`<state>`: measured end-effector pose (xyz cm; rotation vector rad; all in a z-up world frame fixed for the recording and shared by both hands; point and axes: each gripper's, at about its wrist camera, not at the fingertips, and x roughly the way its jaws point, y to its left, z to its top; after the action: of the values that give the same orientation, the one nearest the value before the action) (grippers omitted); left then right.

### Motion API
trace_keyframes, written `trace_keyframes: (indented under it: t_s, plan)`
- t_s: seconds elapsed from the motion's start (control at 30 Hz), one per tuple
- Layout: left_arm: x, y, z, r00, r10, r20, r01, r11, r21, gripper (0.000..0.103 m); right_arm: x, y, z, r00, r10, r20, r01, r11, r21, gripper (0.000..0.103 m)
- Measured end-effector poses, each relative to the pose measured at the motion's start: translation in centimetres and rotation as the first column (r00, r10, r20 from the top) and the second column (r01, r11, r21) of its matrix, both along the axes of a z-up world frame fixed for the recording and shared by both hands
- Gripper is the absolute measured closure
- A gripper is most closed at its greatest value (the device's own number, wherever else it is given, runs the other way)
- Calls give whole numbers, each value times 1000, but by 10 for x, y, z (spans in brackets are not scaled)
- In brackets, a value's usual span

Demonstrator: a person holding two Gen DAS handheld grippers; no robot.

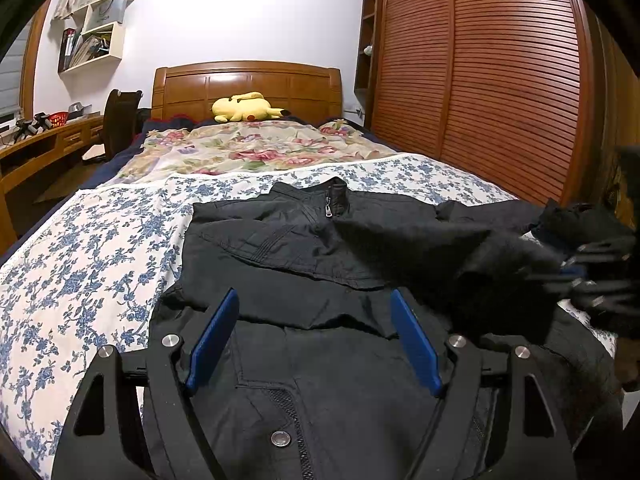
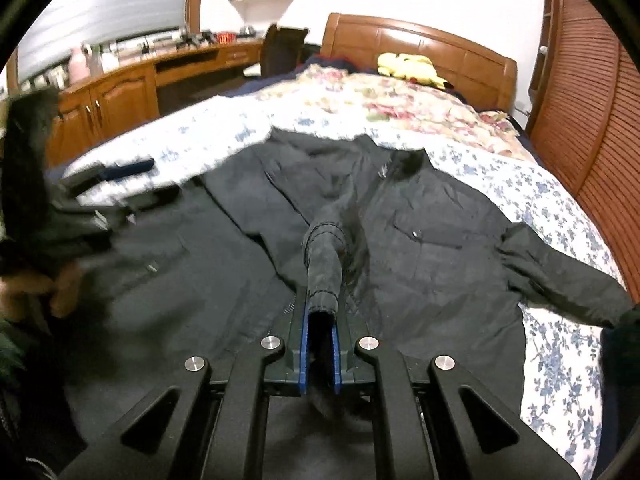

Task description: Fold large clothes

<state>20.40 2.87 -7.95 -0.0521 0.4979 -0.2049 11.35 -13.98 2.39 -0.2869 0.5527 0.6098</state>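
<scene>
Right gripper (image 2: 320, 312) pinches the black jacket's (image 2: 432, 240) cuff; no readable labels.

The black jacket (image 1: 304, 240) lies front-up on the bed, zipped to its standing collar, chest pockets showing, one sleeve stretched out sideways over the floral sheet, the other sleeve's cuff lifted off the cloth and pinched, fabric rumpled.

Jacket (image 1: 304, 240): matt black woven cloth, metal zip. Headboard (image 1: 248, 88): glossy varnished wood. Floral sheet (image 1: 92, 248): printed cotton-like cloth.
</scene>
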Motion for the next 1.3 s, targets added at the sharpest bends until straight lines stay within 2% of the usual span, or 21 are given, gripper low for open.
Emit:
trace_keyframes:
  t_s: [0.13, 0.3, 0.53, 0.67, 0.73, 0.77, 0.87, 0.93, 1.1, 1.17, 1.3]
  plan:
    - [0, 1, 0, 1000, -2, -2, 2, 1000, 1, 24, -25, -8, 19, 999, 31, 32, -33, 998, 56, 95]
    - [-2, 1, 1, 1000, -3, 3, 3, 1000, 4, 24, -37, -14, 25, 997, 23, 80, -26, 999, 39, 95]
    - [-3, 0, 2, 1000, -2, 2, 2, 1000, 1, 24, -17, -20, 5, 996, -78, 54, 78, 997, -11, 95]
    - [-3, 0, 2, 1000, -4, 1, 4, 1000, 0, 24, 4, -33, -10, 981, -191, 22, 192, 981, -34, 95]
    - [-3, -1, 3, 1000, -6, 1, 6, 1000, 2, 24, 16, -38, -13, 967, -253, 22, 254, 966, -47, 80]
    - [-3, -1, 3, 1000, -8, 1, 8, 1000, 3, 24, 18, -38, -15, 965, -260, 34, 262, 963, -66, 72]
    - [-2, -5, 2, 1000, -12, 0, 12, 1000, 10, 24, 15, -36, -18, 964, -250, 91, 259, 960, -102, 57]
    - [-2, -8, 1, 1000, -15, 0, 15, 1000, 10, 24, 17, -32, -20, 964, -247, 93, 256, 961, -104, 55]
    - [1, -17, -3, 999, -31, -7, 31, 999, 18, 24, 40, -41, -36, 970, -241, -14, 239, 969, -62, 49]
    - [1, -20, -4, 999, -38, -10, 38, 999, 24, 24, 59, -44, -48, 971, -226, -74, 222, 973, -60, 49]
    - [1, -26, -6, 999, -50, -14, 50, 998, 30, 24, 74, -49, -74, 961, -245, -129, 236, 968, -82, 49]
